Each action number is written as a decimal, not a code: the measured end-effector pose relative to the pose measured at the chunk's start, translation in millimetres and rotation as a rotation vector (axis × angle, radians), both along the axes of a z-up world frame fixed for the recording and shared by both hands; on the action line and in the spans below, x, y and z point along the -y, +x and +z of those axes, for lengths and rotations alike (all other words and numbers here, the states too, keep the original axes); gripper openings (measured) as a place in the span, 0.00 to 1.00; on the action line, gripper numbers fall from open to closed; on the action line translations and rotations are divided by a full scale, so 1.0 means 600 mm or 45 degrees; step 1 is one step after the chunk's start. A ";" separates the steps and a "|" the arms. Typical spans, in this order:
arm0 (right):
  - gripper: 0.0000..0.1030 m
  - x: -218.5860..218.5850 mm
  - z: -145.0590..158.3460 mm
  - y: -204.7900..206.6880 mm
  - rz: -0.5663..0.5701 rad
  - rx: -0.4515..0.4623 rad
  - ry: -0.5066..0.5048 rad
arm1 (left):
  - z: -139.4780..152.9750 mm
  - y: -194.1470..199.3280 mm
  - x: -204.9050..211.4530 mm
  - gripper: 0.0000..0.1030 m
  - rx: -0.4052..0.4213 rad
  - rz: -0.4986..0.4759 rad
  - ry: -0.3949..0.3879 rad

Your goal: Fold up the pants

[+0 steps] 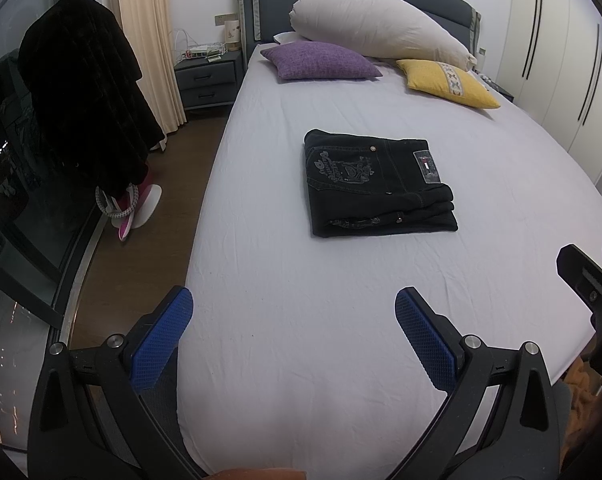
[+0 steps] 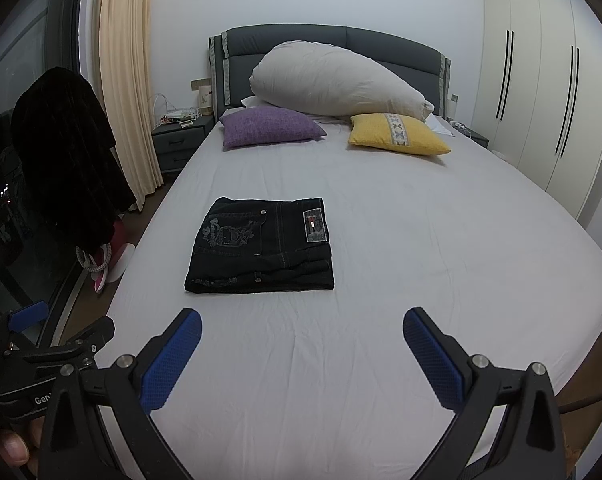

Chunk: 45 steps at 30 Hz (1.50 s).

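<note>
On the bed (image 1: 341, 320), the pants (image 1: 377, 184) lie folded into a compact dark rectangle, waistband label facing up, resting flat on the pale sheet (image 2: 441, 240). Seen from the left wrist they sit at about 12 o'clock from the left hand-held gripper (image 1: 293, 336), well apart from it; from the right wrist they sit at about 11 o'clock from the right hand-held gripper (image 2: 301, 356), nearer but not touching.

Both hand-held grippers hover above the near edge of the bed with jaws spread wide, blue pads (image 1: 165, 336) facing each other and nothing between them. The right one shows at 3 o'clock in the left view, the left one at 8 o'clock in the right view.

Toward 12 o'clock, at the headboard (image 2: 325, 40), a big white pillow (image 2: 333, 84) leans over a purple cushion (image 2: 269, 126) and a yellow cushion (image 2: 397, 134). A nightstand (image 1: 207, 80) stands at 10 o'clock beside a cream curtain (image 1: 149, 40), a dark coat (image 1: 81, 88) hangs at 9 o'clock, and a wardrobe (image 2: 541, 100) fills 2 o'clock.
</note>
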State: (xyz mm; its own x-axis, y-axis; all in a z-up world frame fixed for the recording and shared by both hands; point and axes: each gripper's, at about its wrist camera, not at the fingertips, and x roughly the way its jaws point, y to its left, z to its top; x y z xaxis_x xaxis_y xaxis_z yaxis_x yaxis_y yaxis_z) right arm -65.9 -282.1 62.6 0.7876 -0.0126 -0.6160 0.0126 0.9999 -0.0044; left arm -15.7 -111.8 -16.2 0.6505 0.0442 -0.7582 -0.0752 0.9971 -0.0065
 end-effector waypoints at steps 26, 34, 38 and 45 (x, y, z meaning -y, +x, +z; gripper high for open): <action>1.00 -0.002 -0.002 -0.003 0.005 -0.007 0.000 | -0.002 -0.005 0.006 1.00 -0.007 0.006 -0.008; 1.00 0.000 0.000 -0.002 0.006 -0.009 0.001 | -0.003 -0.007 0.008 1.00 -0.011 0.004 -0.012; 1.00 -0.002 -0.001 -0.003 0.006 -0.012 0.003 | -0.005 -0.011 0.011 1.00 -0.015 0.002 -0.015; 1.00 0.000 0.000 -0.003 0.007 -0.013 0.004 | -0.006 -0.013 0.011 1.00 -0.029 -0.004 -0.024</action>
State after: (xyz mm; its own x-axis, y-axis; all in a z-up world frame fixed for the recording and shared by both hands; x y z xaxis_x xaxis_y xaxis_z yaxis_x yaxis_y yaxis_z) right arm -67.6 -282.3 62.7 0.7814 -0.0067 -0.6239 0.0071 1.0000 -0.0018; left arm -23.3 -118.7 -20.0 0.6334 0.0277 -0.7733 -0.0724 0.9971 -0.0236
